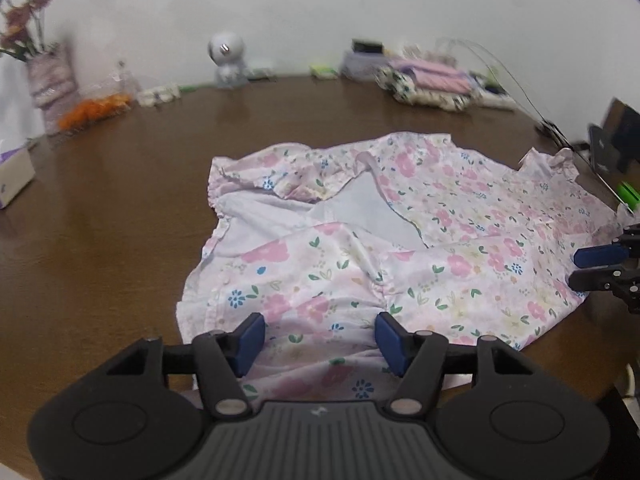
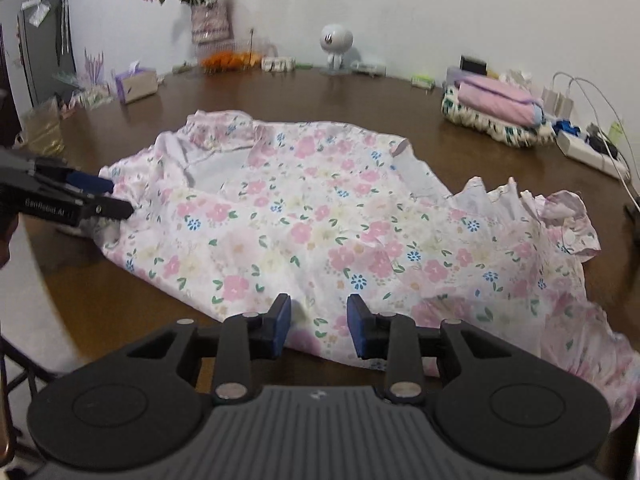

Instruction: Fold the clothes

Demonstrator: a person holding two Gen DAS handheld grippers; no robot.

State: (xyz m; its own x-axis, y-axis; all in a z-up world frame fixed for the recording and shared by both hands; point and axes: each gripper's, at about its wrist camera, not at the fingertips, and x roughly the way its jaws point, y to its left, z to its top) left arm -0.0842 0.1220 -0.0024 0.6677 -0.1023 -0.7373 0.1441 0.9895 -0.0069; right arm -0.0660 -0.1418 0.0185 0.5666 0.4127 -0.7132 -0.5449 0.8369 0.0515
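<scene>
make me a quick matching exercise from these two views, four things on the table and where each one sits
Things:
1. pink floral garment
2. white round-headed figurine
3. stack of folded pink and patterned clothes
4. vase of dried pink flowers

Places:
A. far edge by the wall, middle
B. spread across the table's middle, in front of both claws
C. far left by the wall
D. far right, beside a white power strip

Pairs: 1-B, 2-A, 3-D, 4-C

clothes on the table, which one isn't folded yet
The floral garment spread out and rumpled under both grippers; the pink and patterned pieces by the far edge are already folded in a stack.
</scene>
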